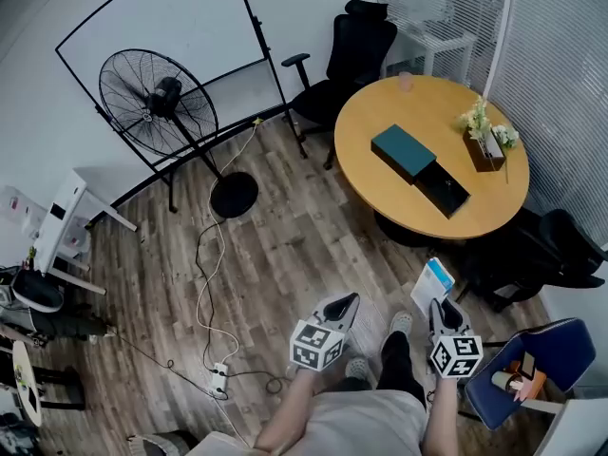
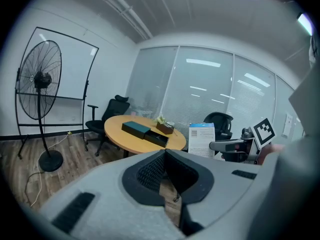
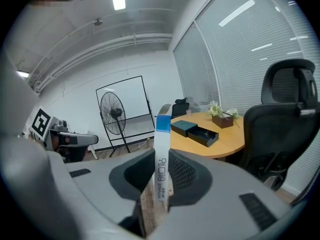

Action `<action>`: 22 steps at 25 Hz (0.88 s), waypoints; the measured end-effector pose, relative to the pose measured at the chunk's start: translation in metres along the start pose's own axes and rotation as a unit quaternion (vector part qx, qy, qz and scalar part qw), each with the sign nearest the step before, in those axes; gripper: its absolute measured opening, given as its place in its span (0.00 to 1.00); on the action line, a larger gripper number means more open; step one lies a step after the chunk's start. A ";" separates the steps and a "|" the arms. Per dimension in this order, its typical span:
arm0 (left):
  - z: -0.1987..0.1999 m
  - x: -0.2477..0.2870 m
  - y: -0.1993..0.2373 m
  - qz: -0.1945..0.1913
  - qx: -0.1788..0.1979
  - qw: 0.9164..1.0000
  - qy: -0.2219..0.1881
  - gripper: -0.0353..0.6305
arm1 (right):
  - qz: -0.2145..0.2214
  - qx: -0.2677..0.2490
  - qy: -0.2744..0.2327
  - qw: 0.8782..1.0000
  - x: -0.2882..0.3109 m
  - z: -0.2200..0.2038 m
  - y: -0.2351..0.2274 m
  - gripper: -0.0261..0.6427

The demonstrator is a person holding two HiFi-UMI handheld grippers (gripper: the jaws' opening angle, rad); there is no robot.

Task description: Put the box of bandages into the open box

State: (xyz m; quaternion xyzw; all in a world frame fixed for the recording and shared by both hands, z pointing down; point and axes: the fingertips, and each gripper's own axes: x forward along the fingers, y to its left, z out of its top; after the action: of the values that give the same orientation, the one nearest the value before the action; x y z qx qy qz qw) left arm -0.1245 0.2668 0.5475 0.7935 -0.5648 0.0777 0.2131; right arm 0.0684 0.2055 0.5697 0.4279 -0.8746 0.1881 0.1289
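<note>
Wooden floor (image 1: 285, 245), round yellow table (image 1: 380, 193) beyond; right gripper (image 1: 439, 304) clamps bandage box (image 1: 433, 283), left gripper (image 1: 349, 301) closed, empty.

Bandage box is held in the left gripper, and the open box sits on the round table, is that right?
No. The right gripper holds the bandage box, as the right gripper view shows; the left gripper holds nothing. The open box does sit on the round table.
</note>
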 end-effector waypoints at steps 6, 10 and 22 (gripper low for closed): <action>0.013 0.038 0.018 0.017 -0.006 1.000 0.007 0.07 | 0.014 0.007 0.014 1.000 0.041 0.011 -0.026 0.15; 0.029 0.072 0.025 0.024 -0.002 1.000 0.010 0.07 | 0.022 0.013 0.015 1.000 0.070 0.026 -0.052 0.15; 0.074 0.182 0.027 0.037 0.006 0.999 0.023 0.07 | 0.040 0.037 0.017 0.998 0.136 0.072 -0.144 0.15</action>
State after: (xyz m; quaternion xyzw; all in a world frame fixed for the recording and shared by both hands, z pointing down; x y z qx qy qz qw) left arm -0.0944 0.0710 0.5540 0.7713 -0.5880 0.1072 0.2187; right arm 0.0968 -0.0018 0.5893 0.3938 -0.8811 0.2325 0.1202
